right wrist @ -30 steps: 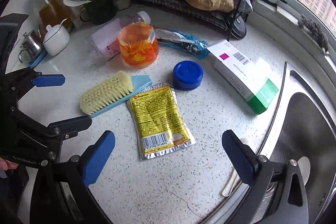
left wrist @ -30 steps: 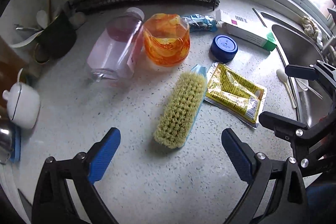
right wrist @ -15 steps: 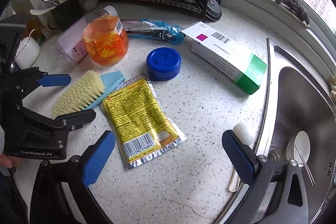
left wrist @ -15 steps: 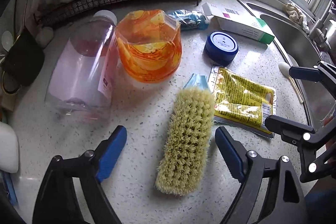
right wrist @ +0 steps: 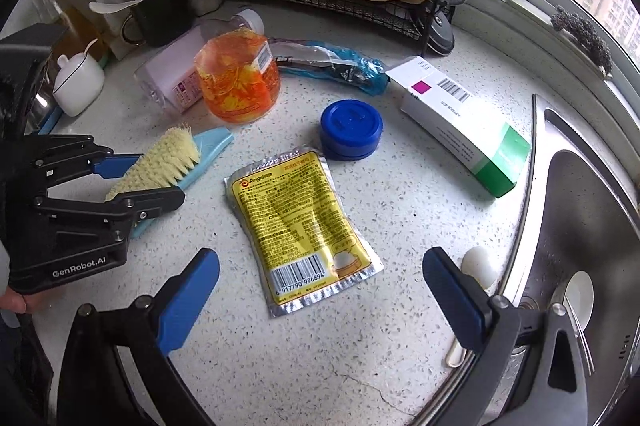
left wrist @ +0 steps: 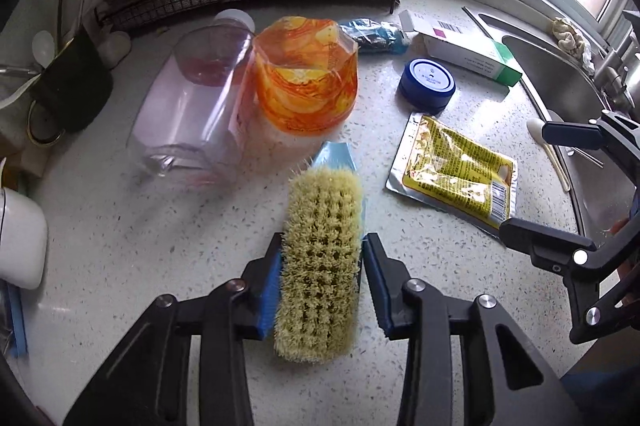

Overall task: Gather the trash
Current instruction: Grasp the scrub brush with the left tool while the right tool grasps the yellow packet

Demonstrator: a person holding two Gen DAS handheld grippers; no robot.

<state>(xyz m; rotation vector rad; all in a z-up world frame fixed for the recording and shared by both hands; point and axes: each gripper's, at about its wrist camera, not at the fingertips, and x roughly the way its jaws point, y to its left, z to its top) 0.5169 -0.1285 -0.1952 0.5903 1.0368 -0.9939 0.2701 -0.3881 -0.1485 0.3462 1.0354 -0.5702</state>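
A speckled white stone kitchen counter [left wrist: 120, 234] beside a steel sink [right wrist: 580, 194] carries the clutter, and in the left wrist view the left gripper [left wrist: 322, 282] is closing its blue pads on the flanks of a pale-bristled scrub brush with a light blue plastic back [left wrist: 322, 250], already touching its sides. The right wrist view alone shows the right gripper [right wrist: 320, 292] held wide apart and empty above the yellow foil sachet with a barcode [right wrist: 298, 222], which lies flat between the brush and sink. It also reveals the blue round lid [right wrist: 351, 126] and white-and-green carton [right wrist: 460, 124] lying apart.

bare counter [right wrist: 400, 226] beside yellow packet [right wrist: 296, 214], bottles [left wrist: 192, 98] crowding brush [left wrist: 320, 266]
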